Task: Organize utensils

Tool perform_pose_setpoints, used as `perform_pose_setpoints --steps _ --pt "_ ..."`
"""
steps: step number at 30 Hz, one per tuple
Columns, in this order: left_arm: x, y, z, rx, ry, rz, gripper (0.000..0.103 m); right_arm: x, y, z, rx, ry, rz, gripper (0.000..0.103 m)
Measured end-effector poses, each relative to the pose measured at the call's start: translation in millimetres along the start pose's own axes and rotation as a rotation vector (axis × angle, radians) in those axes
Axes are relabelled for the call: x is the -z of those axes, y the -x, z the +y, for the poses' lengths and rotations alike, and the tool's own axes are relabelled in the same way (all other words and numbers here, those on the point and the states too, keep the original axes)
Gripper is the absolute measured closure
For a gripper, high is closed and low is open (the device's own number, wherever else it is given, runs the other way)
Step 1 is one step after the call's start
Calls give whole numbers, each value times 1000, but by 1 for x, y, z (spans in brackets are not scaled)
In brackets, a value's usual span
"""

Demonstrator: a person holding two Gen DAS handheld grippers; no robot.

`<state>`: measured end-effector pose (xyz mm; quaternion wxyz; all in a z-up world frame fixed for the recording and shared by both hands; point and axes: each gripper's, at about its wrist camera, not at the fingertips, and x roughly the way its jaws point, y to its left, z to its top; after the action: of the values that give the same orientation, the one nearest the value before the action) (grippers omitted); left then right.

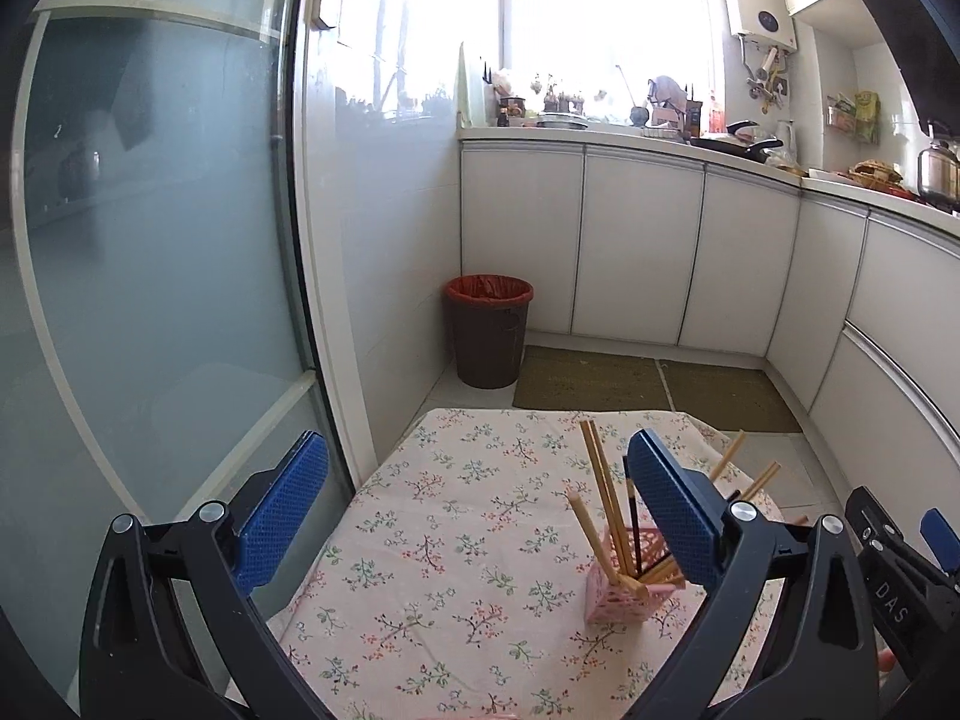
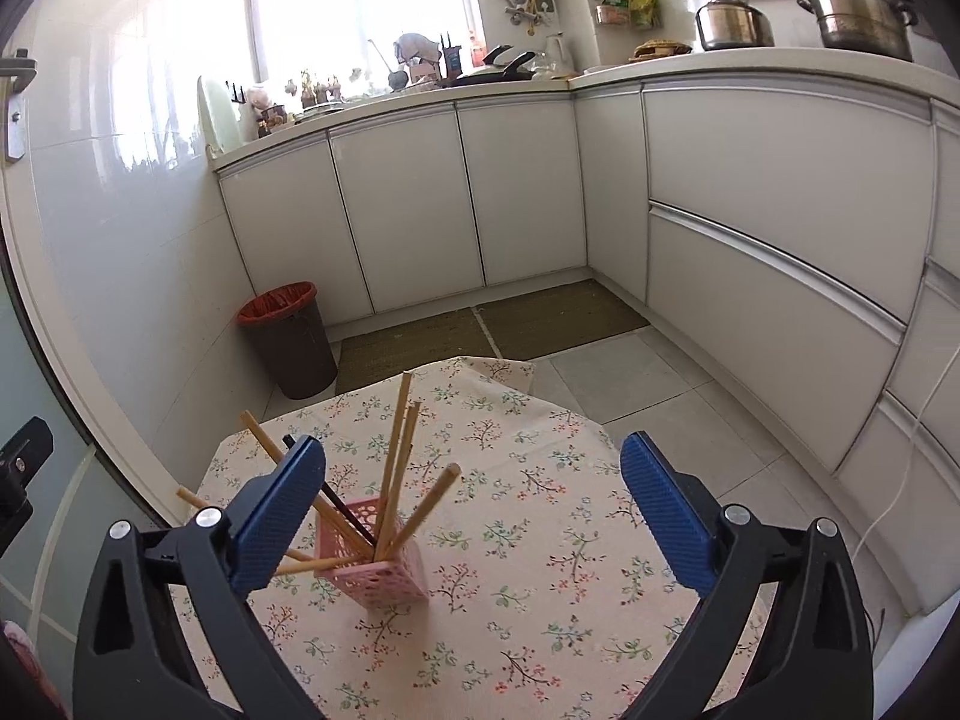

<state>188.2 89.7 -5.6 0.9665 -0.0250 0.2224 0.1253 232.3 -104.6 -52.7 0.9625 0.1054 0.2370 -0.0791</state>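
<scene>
Chopsticks [image 2: 393,480] stand fanned in the pink basket [image 2: 384,576]; our left claw [image 1: 477,510] and right claw [image 2: 471,510] gape empty, so we back away gently, brushing nothing.

Sunlit window [image 1: 540,12] above white cabinets [image 2: 408,204]

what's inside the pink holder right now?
The pink perforated holder holds several wooden chopsticks fanned outward, plus at least one dark chopstick. Their lower ends and the holder's bottom are hidden by its walls.
</scene>
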Motion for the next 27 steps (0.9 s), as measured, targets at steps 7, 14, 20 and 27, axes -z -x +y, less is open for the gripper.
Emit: perform_pose_setpoints --steps 7,14,20,27 --pt "34 36 -13 2 -43 35 7 29 46 -23 4 52 47 7" --pt "64 94 -18 48 -57 23 7 53 101 -52 18 18 49 7" --pt "74 129 -19 87 -65 42 7 62 138 -74 23 0 55 7" --pt "83 147 -24 122 -72 60 7 67 158 -83 22 -17 56 7"
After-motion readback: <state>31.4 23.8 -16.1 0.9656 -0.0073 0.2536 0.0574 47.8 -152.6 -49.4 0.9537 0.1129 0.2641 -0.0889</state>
